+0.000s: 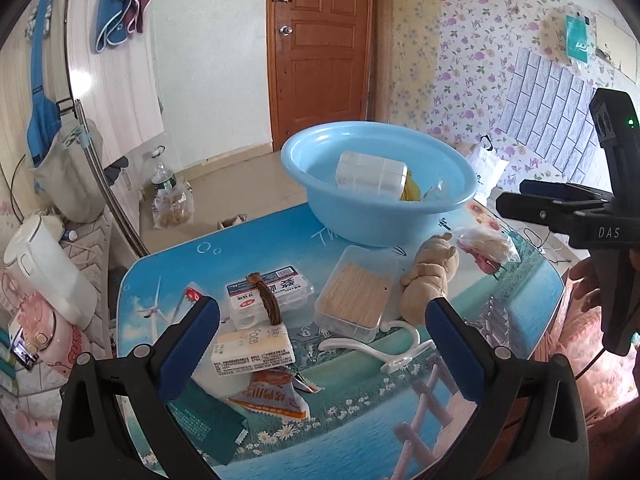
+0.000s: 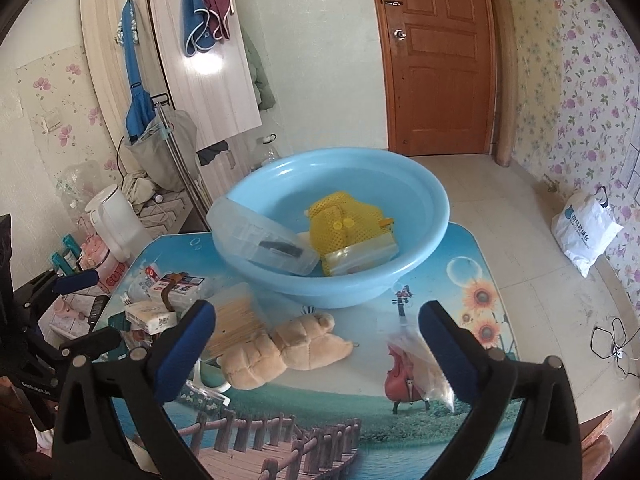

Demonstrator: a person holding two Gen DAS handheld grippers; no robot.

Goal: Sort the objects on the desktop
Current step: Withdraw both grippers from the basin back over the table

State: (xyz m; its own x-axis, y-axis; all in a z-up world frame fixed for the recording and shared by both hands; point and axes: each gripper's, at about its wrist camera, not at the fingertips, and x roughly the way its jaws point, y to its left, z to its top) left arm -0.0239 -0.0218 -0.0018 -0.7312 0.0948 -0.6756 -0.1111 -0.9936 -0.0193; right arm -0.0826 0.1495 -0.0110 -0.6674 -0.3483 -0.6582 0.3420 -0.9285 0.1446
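Your right gripper (image 2: 316, 334): spread wide, empty, low centre of frame, plush bear (image 2: 284, 352) just below-left between its pads. Your left gripper (image 1: 322, 328): spread, empty, over tissue pack (image 1: 252, 346) and toothpick box (image 1: 354, 294). Blue basin (image 2: 400, 280) upper centre, far table edge, already collecting clear case (image 2: 260, 240) and yellow pouch (image 2: 344, 216). Judgement: bear next for basin.
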